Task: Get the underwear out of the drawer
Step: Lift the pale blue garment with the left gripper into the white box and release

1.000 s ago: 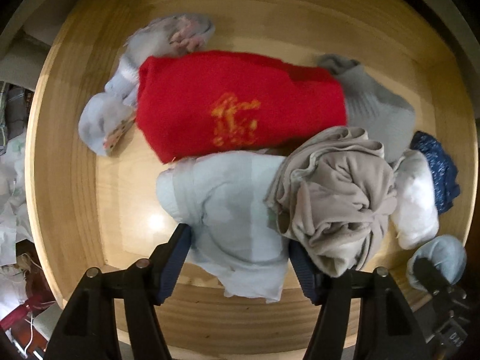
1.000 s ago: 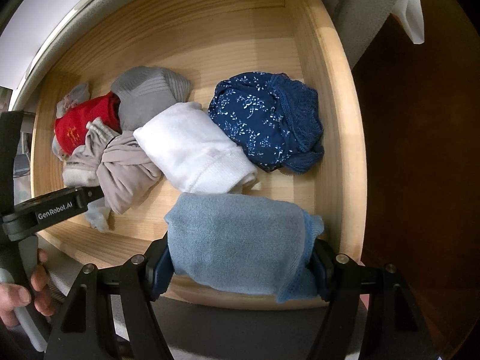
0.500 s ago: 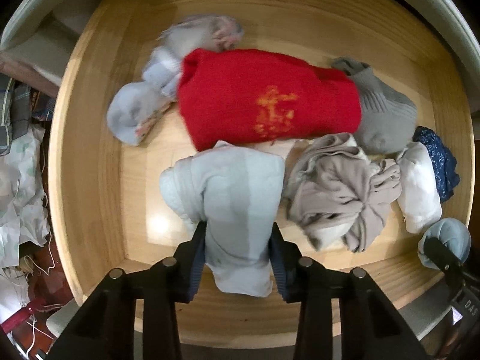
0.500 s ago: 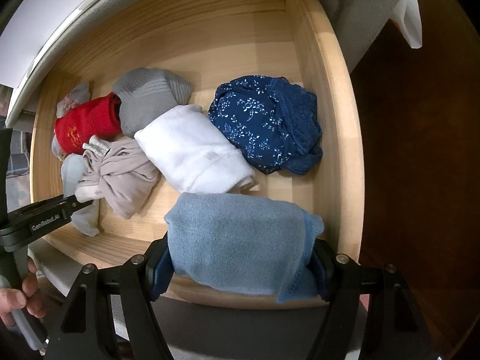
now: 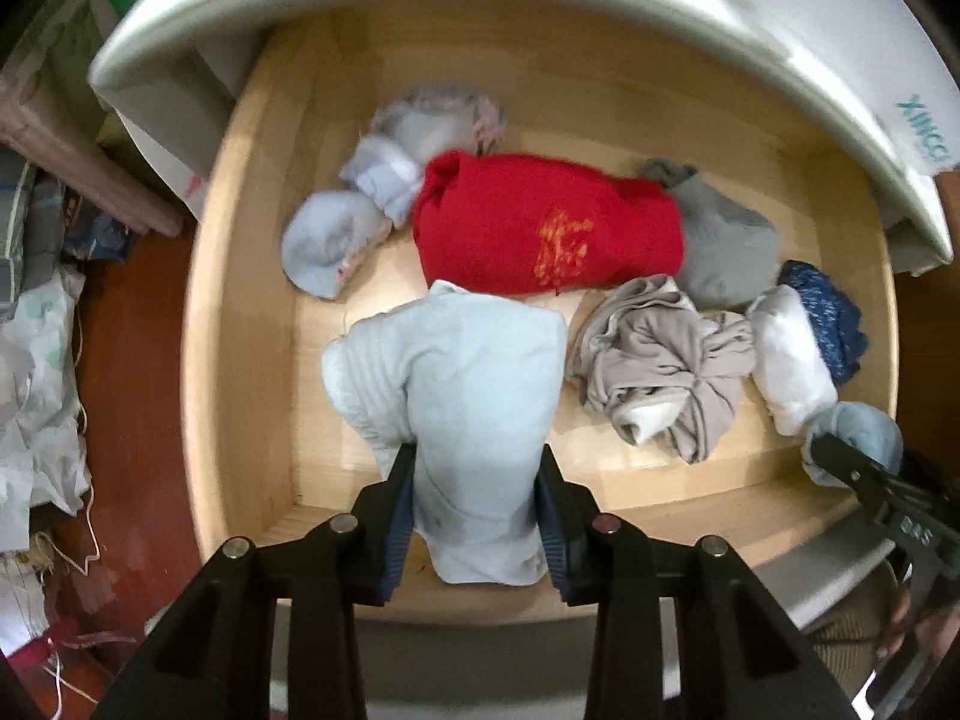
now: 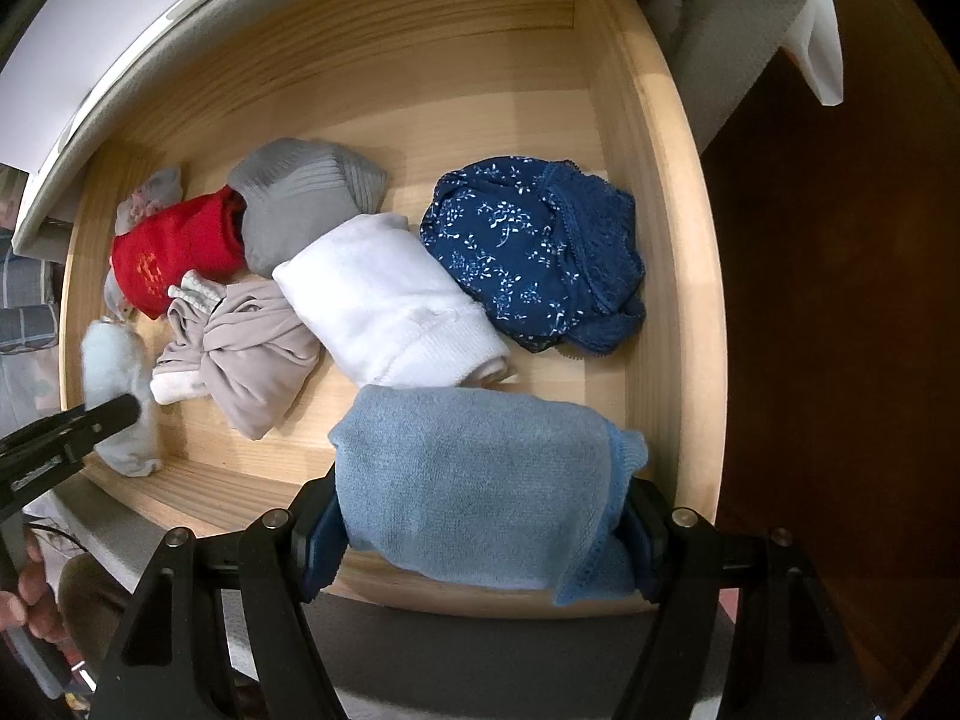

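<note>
Two pieces are gripped, neither yet clear of the wooden drawer. The left hand-held gripper is clamped on a pale blue folded underwear, which hangs over the drawer's front edge. The right hand-held gripper holds a blue knit underwear (gripped across its width) above the front rail. Beyond both grippers several pieces remain inside: red roll, beige bundle, white roll, navy floral pair.
</note>
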A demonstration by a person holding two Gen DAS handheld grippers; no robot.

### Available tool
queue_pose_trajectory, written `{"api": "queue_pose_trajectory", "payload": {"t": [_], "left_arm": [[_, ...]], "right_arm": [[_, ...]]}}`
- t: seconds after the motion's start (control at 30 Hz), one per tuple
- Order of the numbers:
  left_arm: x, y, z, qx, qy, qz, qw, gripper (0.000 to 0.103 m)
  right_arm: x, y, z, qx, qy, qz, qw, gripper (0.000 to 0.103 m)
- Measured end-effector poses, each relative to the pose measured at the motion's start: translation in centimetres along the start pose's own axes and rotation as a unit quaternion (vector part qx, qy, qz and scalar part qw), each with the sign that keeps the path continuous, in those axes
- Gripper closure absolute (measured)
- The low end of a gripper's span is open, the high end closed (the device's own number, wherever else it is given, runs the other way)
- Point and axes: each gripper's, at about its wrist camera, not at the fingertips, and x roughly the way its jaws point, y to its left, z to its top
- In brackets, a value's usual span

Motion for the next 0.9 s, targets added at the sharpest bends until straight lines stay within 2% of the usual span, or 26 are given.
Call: {"api": "queue_pose_trajectory", "payload": {"t": [0.23,0.3,0.53,0.7,0.9], "left_arm": [[-4.9,0.6,-0.9,0.025,-0.052,0.003,0.9983,0.066],[-7.7,0.3,0.0,0.03,-0.067,0.0,0.9973,0.066],[-14.9,0.2,-0.3,0.052,-0.132,-0.009,0.9899,0.066],[-20.7,-0.1,0.2,0.06,-0.189,-0.019,0.98,0.066],[-27.3,-1.3,2.8,0.078,-0.268,-0.005,0.9601,0.066]], "right_arm": [[0.1,0.3,0.1,-0.003,0.003,-0.002,1.0,0.033],[0.2,0.4,0.1,-0.004,0.002,-0.004,1.0,0.033],[0.3,0.8,0.0,-0.008,0.003,-0.01,1.0,0.033],[0.2,1.1,0.0,-0.009,0.003,-0.013,1.0,0.033],[0.2,1.1,0.0,-0.009,0.005,-0.013,1.0,0.033]]}}
